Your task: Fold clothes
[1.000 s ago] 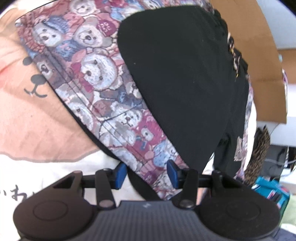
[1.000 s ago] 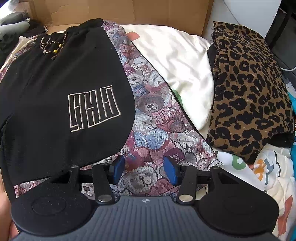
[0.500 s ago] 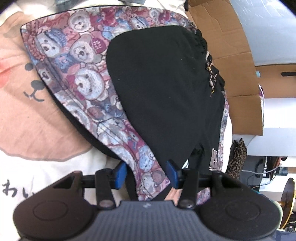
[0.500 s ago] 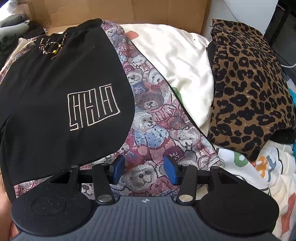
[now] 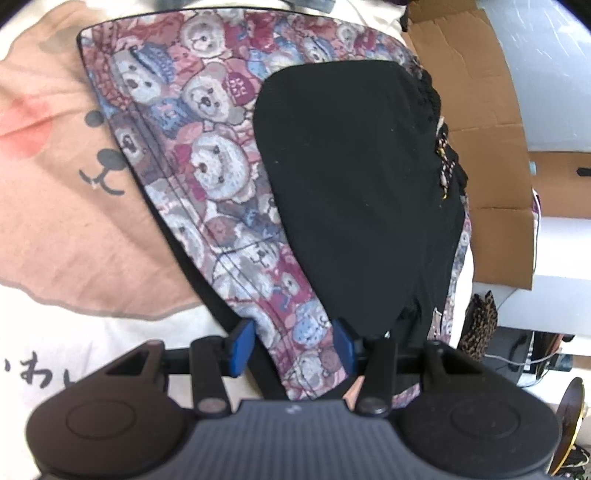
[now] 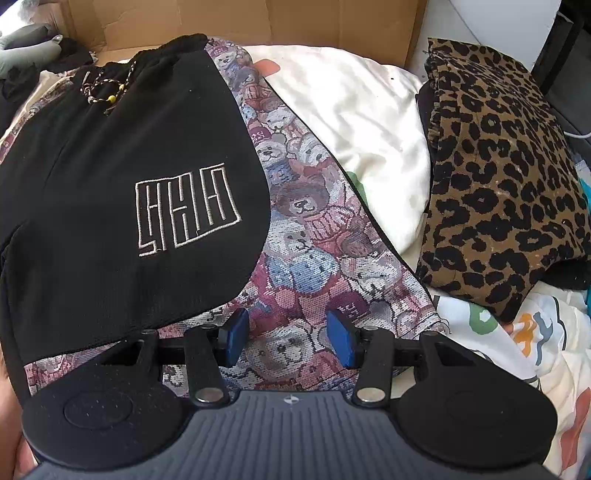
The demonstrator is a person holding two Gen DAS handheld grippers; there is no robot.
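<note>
A pair of shorts with a black front panel (image 6: 122, 177), a teddy-bear print side (image 6: 306, 236) and a white stitched logo (image 6: 186, 208) lies flat on the bed. A beaded drawstring (image 6: 105, 90) sits at its waistband. In the left wrist view the same shorts show their bear print (image 5: 207, 166) and black panel (image 5: 354, 192). My left gripper (image 5: 293, 345) hovers over the bear-print hem, jaws apart and pressing nothing. My right gripper (image 6: 288, 341) stands open over the other leg's bear-print hem, the cloth lying flat beneath it.
A folded leopard-print garment (image 6: 498, 177) lies to the right of the shorts. Beneath is a cream bedsheet (image 6: 362, 122) with cartoon prints and a peach bear patch (image 5: 74, 206). A cardboard box (image 6: 258, 18) stands behind. A person's skin shows at the left edge (image 6: 7, 406).
The left wrist view has tilted a little, showing more of the cardboard and room on the right. The right gripper and the shorts have stayed still.
</note>
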